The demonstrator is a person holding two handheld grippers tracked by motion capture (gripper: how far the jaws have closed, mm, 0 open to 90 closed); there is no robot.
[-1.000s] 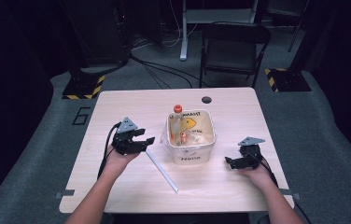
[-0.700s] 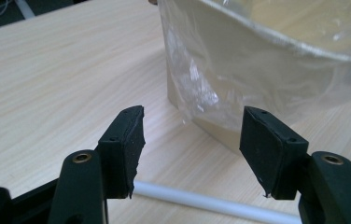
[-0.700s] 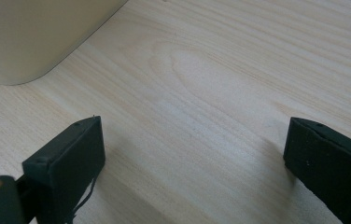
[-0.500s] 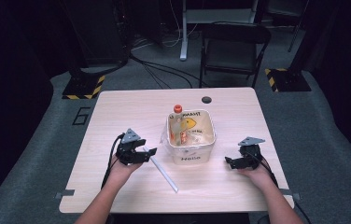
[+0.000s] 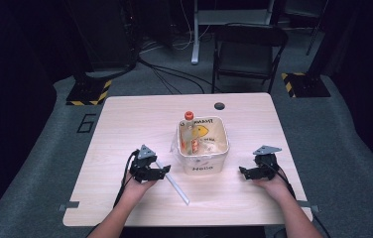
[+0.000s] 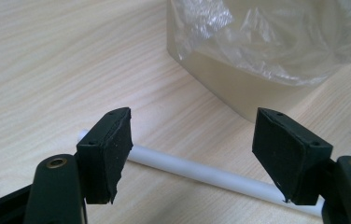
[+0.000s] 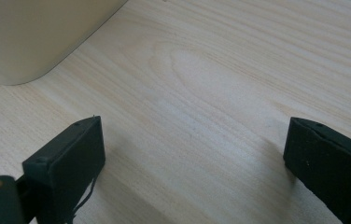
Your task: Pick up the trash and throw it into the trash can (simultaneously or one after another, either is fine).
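Observation:
A cream plastic tub [image 5: 203,166] stands mid-table, lined with clear plastic film [image 6: 276,42]; a bottle with an orange cap [image 5: 189,116] leans inside it. A white rod [image 5: 174,181] lies on the wood left of the tub. My left gripper [image 5: 163,172] hovers low over the rod, open, with the rod [image 6: 201,172] running across between its jaws and not gripped. My right gripper [image 5: 242,171] rests low on the table right of the tub, open, bare wood between its jaws. The tub's corner [image 7: 33,37] shows at the upper left of the right gripper view.
The wooden table [image 5: 125,124] has a dark round hole [image 5: 219,105] near its far edge. A folding chair [image 5: 246,49] stands behind the table, and cables [image 5: 169,74] cross the grey floor. Striped stands [image 5: 89,91] sit at the far corners.
My left gripper has drawn back toward the near edge and sunk lower over the rod. The right gripper has stayed in place.

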